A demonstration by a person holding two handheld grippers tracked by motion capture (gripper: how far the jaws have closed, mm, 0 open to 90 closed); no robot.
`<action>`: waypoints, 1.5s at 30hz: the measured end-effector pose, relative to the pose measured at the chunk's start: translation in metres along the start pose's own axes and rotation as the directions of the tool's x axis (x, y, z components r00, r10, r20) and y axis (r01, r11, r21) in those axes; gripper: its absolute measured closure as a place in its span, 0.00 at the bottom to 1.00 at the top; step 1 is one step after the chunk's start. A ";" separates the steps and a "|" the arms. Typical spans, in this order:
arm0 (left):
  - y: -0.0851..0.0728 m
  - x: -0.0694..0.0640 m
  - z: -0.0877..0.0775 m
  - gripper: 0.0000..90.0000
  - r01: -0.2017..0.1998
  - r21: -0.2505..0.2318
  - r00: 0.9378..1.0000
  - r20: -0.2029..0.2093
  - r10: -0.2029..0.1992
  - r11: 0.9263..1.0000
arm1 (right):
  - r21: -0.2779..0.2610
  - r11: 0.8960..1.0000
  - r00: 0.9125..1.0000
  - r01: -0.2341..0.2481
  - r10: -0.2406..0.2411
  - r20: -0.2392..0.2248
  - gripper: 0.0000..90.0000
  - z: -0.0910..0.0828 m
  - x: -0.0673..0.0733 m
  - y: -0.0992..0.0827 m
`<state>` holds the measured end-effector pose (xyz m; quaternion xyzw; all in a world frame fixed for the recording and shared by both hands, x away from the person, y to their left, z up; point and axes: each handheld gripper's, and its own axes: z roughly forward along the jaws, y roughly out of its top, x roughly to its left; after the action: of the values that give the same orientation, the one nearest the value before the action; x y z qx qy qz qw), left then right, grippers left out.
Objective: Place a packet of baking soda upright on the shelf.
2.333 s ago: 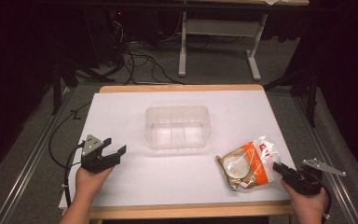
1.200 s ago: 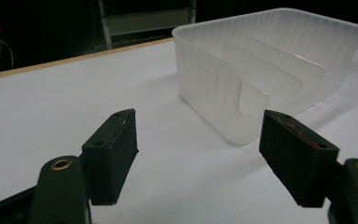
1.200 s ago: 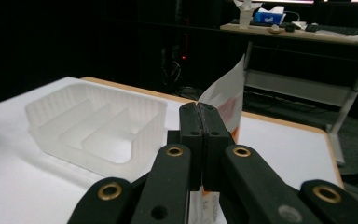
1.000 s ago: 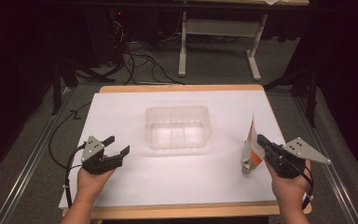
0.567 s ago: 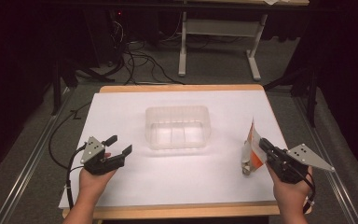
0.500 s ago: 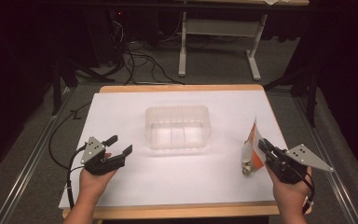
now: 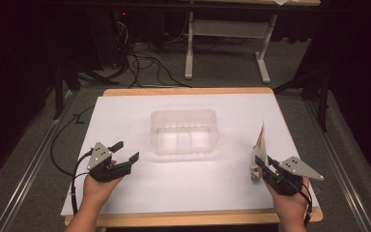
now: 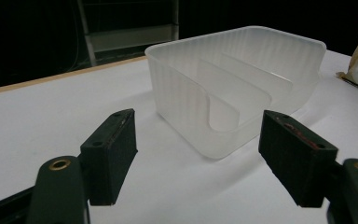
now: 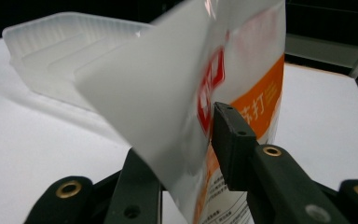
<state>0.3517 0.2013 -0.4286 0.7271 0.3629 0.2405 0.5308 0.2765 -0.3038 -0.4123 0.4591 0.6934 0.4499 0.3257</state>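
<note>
**Right tool pinches pouch upright; left tool wide open by tub**

Right tool [image 7: 262,166], near right edge of worktop [image 7: 193,179], held in a hand [image 7: 290,203]. Jaws closed onto a pouch [image 7: 259,150], gripping it low down; pouch stands on edge, tilted slightly, top pointing away from the person. In right gripper view the pouch [image 9: 200,93] sits between the two jaws of the tool [image 9: 182,163], one jaw on each face. Pouch is glossy white film with an orange band, a red-and-white logo, orange-band characters in white, small print lower down too blurred to read. Top part blurred. Whether its bottom touches the worktop: cannot tell.

Left tool [image 7: 125,154], near left of worktop, in the other hand [image 7: 96,188]. Jaws spread wide, nothing between them. Left gripper view: tool [image 8: 200,149] aimed at the tub, pads apart from it, hovering just above the white surface.

Farther out, mid worktop: tub [image 7: 184,131], translucent frosted plastic, rectangular, rounded corners, ribbed walls, open top. Inner dividers visible in left gripper view [image 8: 235,79]. Tub lies between the two tools and beyond both; pouch is well to its right, not touching.

Beyond the worktop: dark floor, cables [image 7: 140,63], a white frame [image 7: 227,43].
</note>
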 end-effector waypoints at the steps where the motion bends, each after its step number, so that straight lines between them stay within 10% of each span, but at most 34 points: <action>1: 0.000 0.000 0.000 0.31 0.000 -0.001 1.000 -0.001 0.000 1.000 | 0.001 1.000 1.000 0.004 -0.004 0.003 0.82 0.001 0.001 0.000; 7: 0.000 0.001 0.002 0.31 -0.004 0.008 1.000 -0.001 0.004 1.000 | -0.029 0.999 0.999 -0.024 0.025 0.035 1.00 0.000 -0.005 0.002; 24: 0.000 0.001 0.001 0.31 -0.005 0.002 1.000 -0.006 0.006 1.000 | -0.067 0.997 0.996 -0.040 0.045 0.082 1.00 -0.011 -0.017 0.016; 45: -0.002 0.006 0.001 0.30 0.045 0.002 0.999 -0.013 -0.044 0.999 | -0.116 0.993 0.999 -0.036 0.038 0.015 1.00 -0.004 -0.010 0.047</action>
<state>0.3557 0.2059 -0.4311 0.7180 0.3827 0.2328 0.5328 0.2929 -0.3058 -0.3670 0.4562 0.6546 0.4913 0.3494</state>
